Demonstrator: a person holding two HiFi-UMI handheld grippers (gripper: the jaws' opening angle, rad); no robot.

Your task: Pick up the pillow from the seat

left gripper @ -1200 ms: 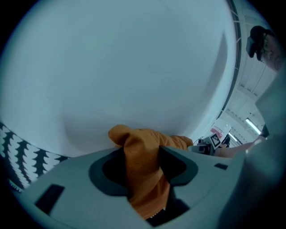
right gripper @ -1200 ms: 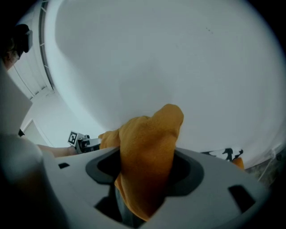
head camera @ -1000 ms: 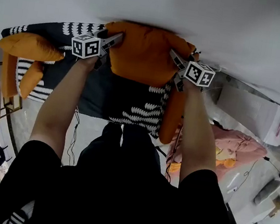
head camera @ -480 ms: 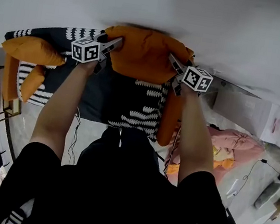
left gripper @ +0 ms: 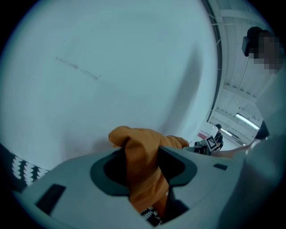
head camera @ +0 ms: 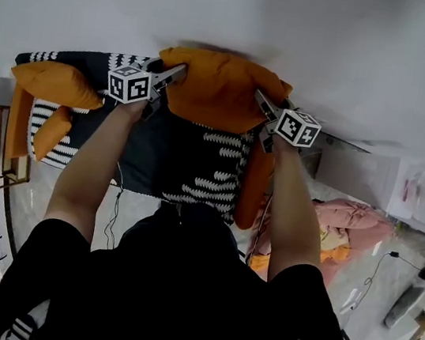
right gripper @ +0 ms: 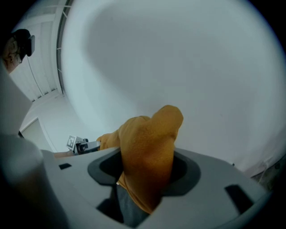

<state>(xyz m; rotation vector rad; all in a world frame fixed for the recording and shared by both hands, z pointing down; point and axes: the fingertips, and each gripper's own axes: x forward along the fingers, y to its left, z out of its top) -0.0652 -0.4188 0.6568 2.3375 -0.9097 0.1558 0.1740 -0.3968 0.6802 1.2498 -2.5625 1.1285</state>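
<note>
Left gripper [head camera: 177,71]: clamped on the pillow's [head camera: 221,90] left corner.
Right gripper [head camera: 260,98]: just finished closing on the right corner.
Pillow: upper centre, over the patterned seat [head camera: 197,163].
Meaning: both grips look set, so the lift can likely proceed.

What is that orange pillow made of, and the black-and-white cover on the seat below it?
The orange pillow looks like soft, matte brushed fabric: a fine grainy nap shows, and it bunches into folds where the left gripper and right gripper pinch it. The black-and-white seat cover seems to be printed cloth, with no shine; its weave is too small to tell.
</note>
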